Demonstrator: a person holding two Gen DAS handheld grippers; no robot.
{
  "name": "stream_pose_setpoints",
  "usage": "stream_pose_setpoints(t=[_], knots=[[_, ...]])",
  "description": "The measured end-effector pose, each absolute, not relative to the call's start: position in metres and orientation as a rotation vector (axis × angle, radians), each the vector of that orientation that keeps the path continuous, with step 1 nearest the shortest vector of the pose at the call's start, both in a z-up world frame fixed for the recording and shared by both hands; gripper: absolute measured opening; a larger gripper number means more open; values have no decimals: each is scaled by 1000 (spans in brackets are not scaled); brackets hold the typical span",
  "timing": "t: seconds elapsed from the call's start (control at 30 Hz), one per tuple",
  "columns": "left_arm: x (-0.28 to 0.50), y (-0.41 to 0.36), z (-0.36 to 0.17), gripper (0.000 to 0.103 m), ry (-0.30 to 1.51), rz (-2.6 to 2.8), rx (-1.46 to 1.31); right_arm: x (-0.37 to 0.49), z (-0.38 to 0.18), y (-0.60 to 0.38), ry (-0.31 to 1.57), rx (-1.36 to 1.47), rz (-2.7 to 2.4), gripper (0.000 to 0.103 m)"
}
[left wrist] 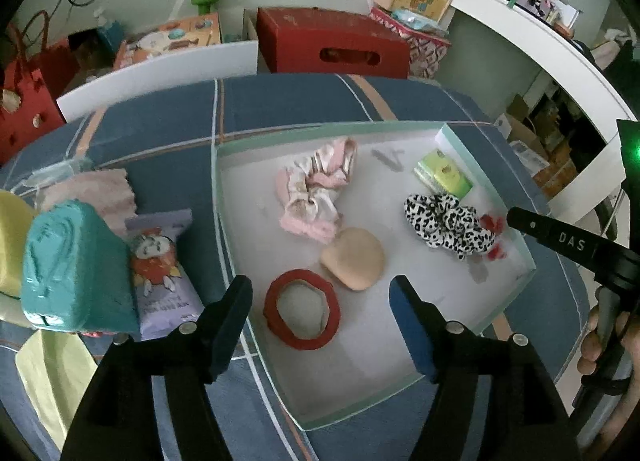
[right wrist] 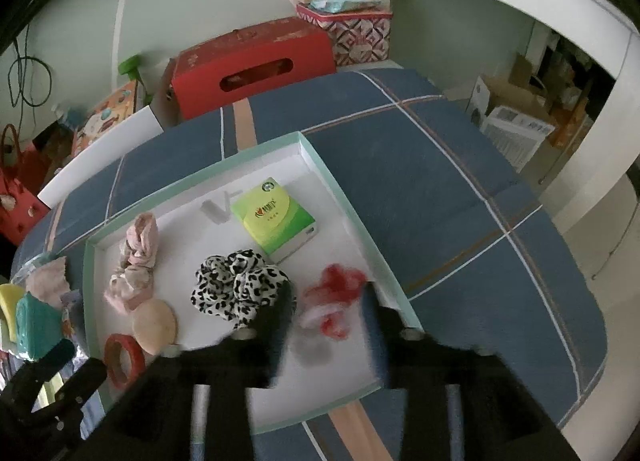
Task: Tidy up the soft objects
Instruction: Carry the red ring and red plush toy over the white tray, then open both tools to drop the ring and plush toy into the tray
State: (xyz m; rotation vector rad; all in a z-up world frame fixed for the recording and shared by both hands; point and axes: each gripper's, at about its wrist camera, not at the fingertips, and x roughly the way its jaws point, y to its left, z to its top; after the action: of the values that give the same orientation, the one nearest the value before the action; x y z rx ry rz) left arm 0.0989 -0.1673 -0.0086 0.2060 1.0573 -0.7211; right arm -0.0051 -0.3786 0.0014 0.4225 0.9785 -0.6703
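Observation:
A shallow white tray with a mint rim lies on the blue checked bed cover. In it are a pink scrunchie, a leopard-print scrunchie, a beige puff, a green tissue pack and a red ring. My left gripper is open just above the red ring, not touching it. My right gripper is open, and a red-and-white scrunchie lies on the tray floor between its fingers, unpressed.
Left of the tray on the bed lie a teal pouch, a purple snack packet, a pink cloth and a yellow cloth. A red box stands beyond the bed's far edge. A white desk curves along the right.

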Motion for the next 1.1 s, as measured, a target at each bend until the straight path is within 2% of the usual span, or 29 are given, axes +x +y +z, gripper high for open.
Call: stream_pose_setpoints(t=[0.1, 0.17, 0.23, 0.3, 0.43, 0.6, 1.1], knots=[[100, -164, -4, 84, 1042, -712, 197, -5, 10, -373, 965, 405, -667, 59], [102, -159, -1, 84, 1036, -702, 182, -5, 18, -368, 959, 383, -671, 62], [103, -153, 1, 84, 1035, -670, 184, -4, 25, -363, 954, 357, -674, 69], [102, -150, 3, 93, 1029, -641, 195, -4, 31, -359, 948, 347, -668, 76], [105, -137, 4, 95, 1039, -599, 174, -3, 38, -351, 939, 345, -655, 90], [107, -122, 11, 96, 1032, -554, 140, -1, 45, -342, 930, 329, -649, 101], [111, -76, 44, 96, 951, -489, 117, 25, 44, -300, 946, 270, -519, 101]])
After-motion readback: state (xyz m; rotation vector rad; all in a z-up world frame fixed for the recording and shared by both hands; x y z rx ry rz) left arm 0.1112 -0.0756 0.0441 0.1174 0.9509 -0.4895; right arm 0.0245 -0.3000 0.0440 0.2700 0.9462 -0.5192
